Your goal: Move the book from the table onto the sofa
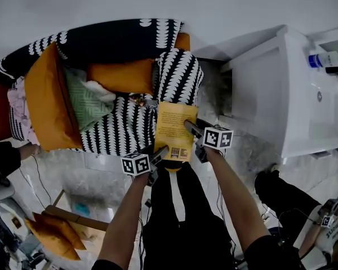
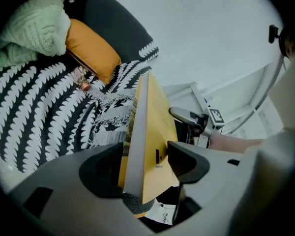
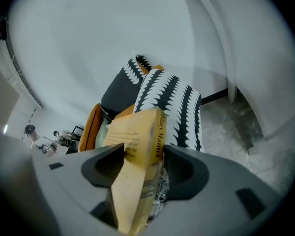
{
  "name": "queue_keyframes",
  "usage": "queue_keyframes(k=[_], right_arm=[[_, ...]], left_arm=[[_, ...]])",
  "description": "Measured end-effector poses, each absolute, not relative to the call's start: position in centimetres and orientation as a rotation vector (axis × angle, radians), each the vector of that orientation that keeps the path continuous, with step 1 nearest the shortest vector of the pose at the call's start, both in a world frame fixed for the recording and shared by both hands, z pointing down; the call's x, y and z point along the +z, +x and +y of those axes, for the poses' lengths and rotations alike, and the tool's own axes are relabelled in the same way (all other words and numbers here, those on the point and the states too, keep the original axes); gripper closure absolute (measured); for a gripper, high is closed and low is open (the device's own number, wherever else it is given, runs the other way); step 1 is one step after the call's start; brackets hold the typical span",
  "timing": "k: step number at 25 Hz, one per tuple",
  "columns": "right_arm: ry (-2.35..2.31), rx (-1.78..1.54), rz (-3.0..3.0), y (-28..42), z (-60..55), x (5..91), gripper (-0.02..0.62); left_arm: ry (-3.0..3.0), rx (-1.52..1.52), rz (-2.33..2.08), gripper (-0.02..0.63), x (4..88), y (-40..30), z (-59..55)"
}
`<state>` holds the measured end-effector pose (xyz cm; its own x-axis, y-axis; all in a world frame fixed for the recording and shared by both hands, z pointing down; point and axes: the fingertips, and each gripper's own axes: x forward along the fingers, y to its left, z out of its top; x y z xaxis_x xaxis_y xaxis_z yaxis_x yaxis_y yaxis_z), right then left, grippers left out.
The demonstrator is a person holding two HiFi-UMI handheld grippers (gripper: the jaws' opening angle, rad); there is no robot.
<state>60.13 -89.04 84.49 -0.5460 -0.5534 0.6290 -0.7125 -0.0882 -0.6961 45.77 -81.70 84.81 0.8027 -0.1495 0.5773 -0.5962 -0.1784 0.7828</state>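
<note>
The yellow book (image 1: 173, 129) is at the front right of the black-and-white patterned sofa (image 1: 121, 134), next to its armrest. My left gripper (image 1: 162, 151) is at the book's near left corner, and my right gripper (image 1: 188, 125) reaches over its right edge. In the left gripper view the book (image 2: 155, 127) stands tilted between the wide jaws of the left gripper (image 2: 145, 163), over the sofa seat (image 2: 39, 112). In the right gripper view the book (image 3: 137, 141) leans slantwise between the jaws of the right gripper (image 3: 143, 163), and its lower part stands off the right pad. Both grippers are open around it.
Orange cushions (image 1: 48, 97) and a green knitted blanket (image 1: 87, 103) lie on the sofa's left half. A white cabinet (image 1: 281, 94) with bottles (image 1: 327, 59) stands to the right. My legs (image 1: 177, 218) are below the book. Another person (image 1: 293, 207) crouches at the lower right. Orange cushions on a box (image 1: 56, 229) sit at the lower left.
</note>
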Motion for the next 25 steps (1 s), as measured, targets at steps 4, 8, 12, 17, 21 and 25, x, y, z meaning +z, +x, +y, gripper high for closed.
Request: queue_keyframes(k=[4,8,12,17,21,25], right_arm=[[1.371,1.587,-2.055,60.0,-89.4,84.2,0.337],[1.343,1.389,-2.049,60.0,-89.7,83.8,0.330],[1.334,1.264,-2.013,60.0,-89.4,83.5,0.330],[1.316,1.248,-2.020,60.6,-89.2,82.9,0.330],[1.316,1.284,-2.042,61.0,-88.8,82.1,0.330],[1.324,1.299,-2.055,61.3,-88.4,81.2,0.330]], left_arm=[[1.735,0.474,-0.619,0.316,85.2,45.3,-81.8],[1.875,0.625,-0.706,0.278,85.0,44.8,-82.5],[1.928,0.685,-0.705,0.279,84.1,45.0,-82.1],[1.891,0.601,-0.713,0.279,83.1,44.5,-81.9],[1.852,0.530,-0.736,0.279,82.2,43.4,-81.9],[1.835,0.483,-0.746,0.279,81.3,42.6,-82.4]])
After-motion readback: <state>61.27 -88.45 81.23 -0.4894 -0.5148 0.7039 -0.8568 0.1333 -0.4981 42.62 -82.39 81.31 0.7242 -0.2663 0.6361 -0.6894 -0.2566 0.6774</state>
